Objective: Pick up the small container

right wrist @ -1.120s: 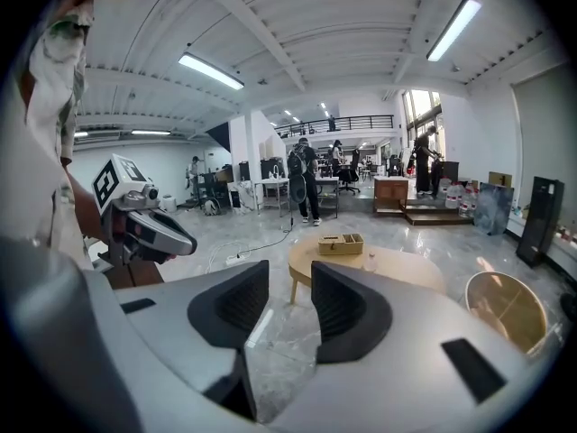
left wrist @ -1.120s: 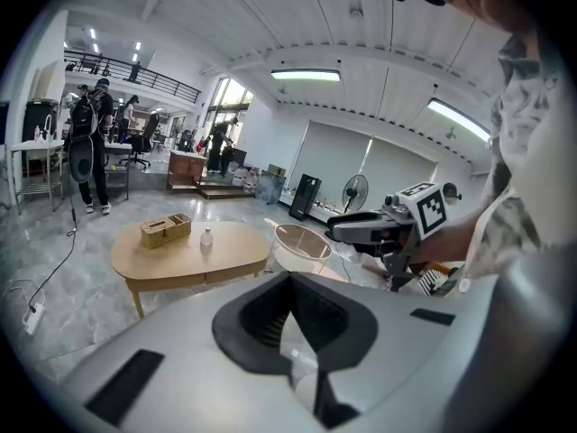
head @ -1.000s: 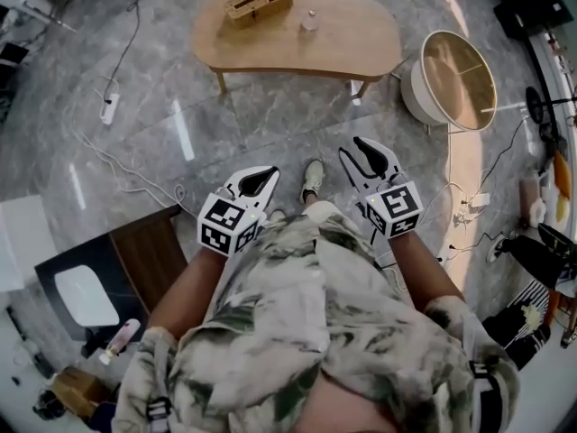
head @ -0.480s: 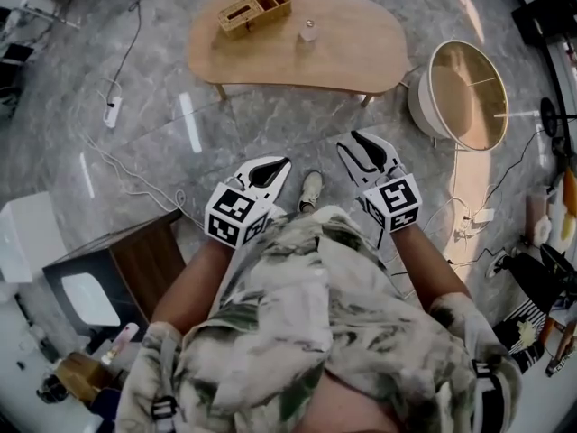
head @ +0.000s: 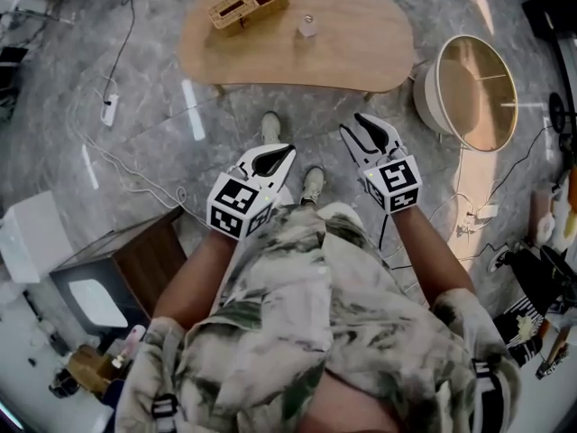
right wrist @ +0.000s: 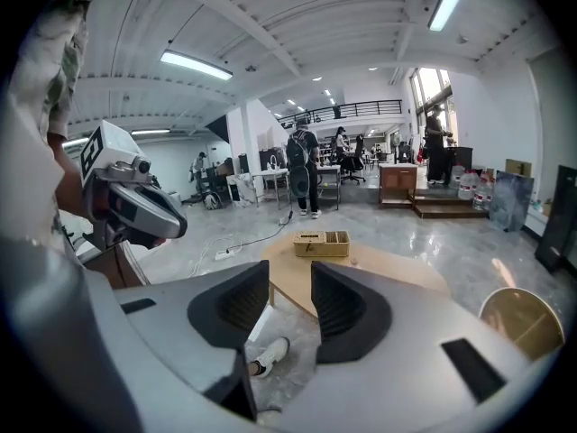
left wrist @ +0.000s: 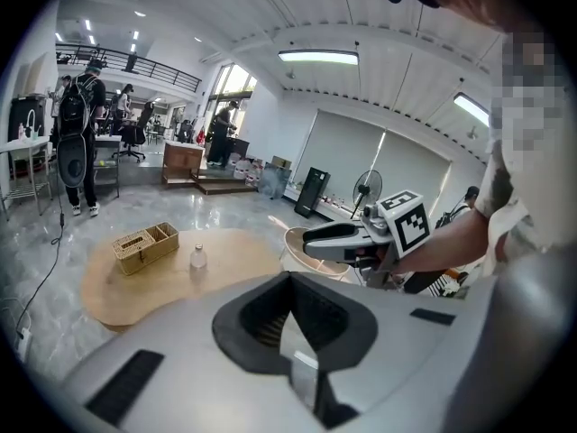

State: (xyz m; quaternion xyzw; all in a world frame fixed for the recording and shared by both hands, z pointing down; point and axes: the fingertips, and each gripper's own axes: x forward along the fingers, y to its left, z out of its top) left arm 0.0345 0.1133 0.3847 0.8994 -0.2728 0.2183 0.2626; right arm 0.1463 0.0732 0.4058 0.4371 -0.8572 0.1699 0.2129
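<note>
Head view: a person is standing on the grey floor short of the wooden desk (head: 352, 57), holding one claw in each hand, both pointing toward the desk and both well apart from it. Left claw (head: 285, 152) is showing its jaws together, tips meeting, nothing between them; the left gripper view is confirming this, with the dark pads of that claw (left wrist: 290, 280) closing into a single seam. Right claw (head: 352, 124) is standing with its jaws apart and empty; in the right gripper view only floor and a shoe are showing through the gap of that claw (right wrist: 290, 298). Small container (head: 307, 26) is sitting upright on the desk, toward its far edge and roughly mid-length, untouched. In the left gripper view the small container (left wrist: 198, 258) is appearing as a little clear bottle with a cap. A wicker basket (head: 248, 3) with compartments is resting on the desk's far left corner, near the container but not touching it. Off the desk's right end a round white drum (head: 422, 93) with a wooden top is standing on the floor. A power strip (head: 109, 109) is lying on the floor off the desk's left end. Two shoes (head: 311, 185) are showing on the floor between the claws, on the near side of the desk.
</note>
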